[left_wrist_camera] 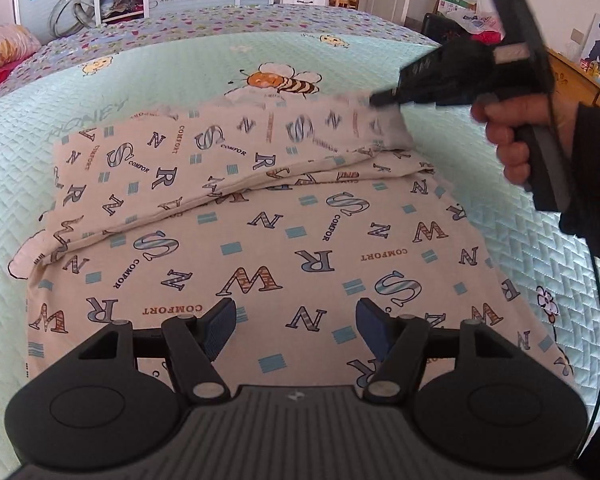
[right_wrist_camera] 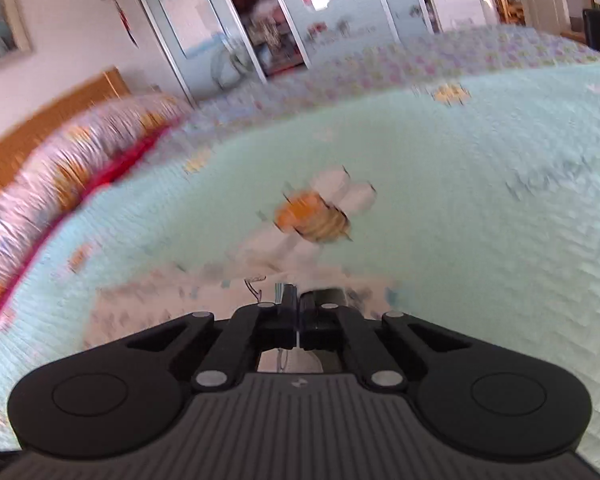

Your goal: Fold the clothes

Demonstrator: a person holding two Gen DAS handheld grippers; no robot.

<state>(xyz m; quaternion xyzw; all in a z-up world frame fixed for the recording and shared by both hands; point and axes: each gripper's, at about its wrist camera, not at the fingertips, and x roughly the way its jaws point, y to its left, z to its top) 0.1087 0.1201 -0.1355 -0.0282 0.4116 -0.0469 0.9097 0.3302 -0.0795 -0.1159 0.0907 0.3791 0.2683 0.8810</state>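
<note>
- At the far left of the left wrist view I see a pink pillow (left_wrist_camera: 4,46) at the upper left edge, and a light green bedspread (left_wrist_camera: 100,92) that covers the bed.
- In the middle lies the cloth (left_wrist_camera: 260,248), cream with big letters on it. It is flat on the bedspread, and its far part is folded over toward me.
- My left gripper (left_wrist_camera: 296,324) is at the bottom middle, just over the near part of the cloth. Its jaws are apart, and I see nothing pinched between them.
- Above the cloth there is a bee picture (left_wrist_camera: 284,80) on the bedspread.
- At the upper right, a hand (left_wrist_camera: 516,140) holds my right gripper (left_wrist_camera: 380,100). Its tip sits at the far right corner of the folded cloth, and that corner looks lifted and blurry.
- In the right wrist view the jaws are squeezed together at the bottom middle. The picture is blurry, but pale cloth shows around the fingers (right_wrist_camera: 290,312), so it looks clamped on the cloth's edge.
</note>
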